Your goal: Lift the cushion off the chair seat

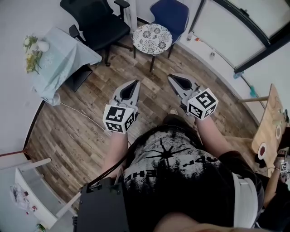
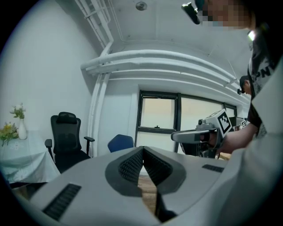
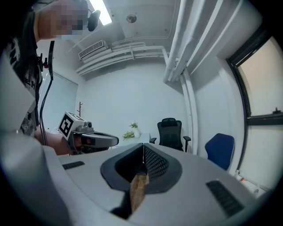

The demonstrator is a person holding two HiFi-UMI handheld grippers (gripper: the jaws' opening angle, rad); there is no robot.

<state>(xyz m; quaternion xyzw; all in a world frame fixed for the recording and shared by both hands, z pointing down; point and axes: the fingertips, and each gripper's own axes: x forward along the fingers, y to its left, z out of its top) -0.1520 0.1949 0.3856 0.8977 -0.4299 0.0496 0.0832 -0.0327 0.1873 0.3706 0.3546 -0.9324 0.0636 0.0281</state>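
Head view puts the round white cushion with a grey floral print [image 1: 152,39] ahead of you. It appears to lie flat on the seat of the blue fabric chair [image 1: 171,12], beside the black mesh office chair [image 1: 96,23] and well apart from both tools. Your left gripper [image 1: 135,82] and right gripper [image 1: 171,76] are held out side by side above the brown wood-plank floor [image 1: 86,122], pointing roughly level toward the chairs. In each gripper view the ribbed dark pads meet at the tips with nothing between them, so both tongs are closed and empty. Neither gripper view shows the cushion.

Expect the cushion to be thin, soft and light. It is not fragile, but it will likely sag or fold if you raise it by one edge only. The woven cover should give the ribbed pads a sure bite. You will need to open the jaws before you reach it. Then pinch the rim at two opposite sides, one gripper each, so it comes up flat. Whether it is tied to the seat cannot be told from here, so lift gently at first.
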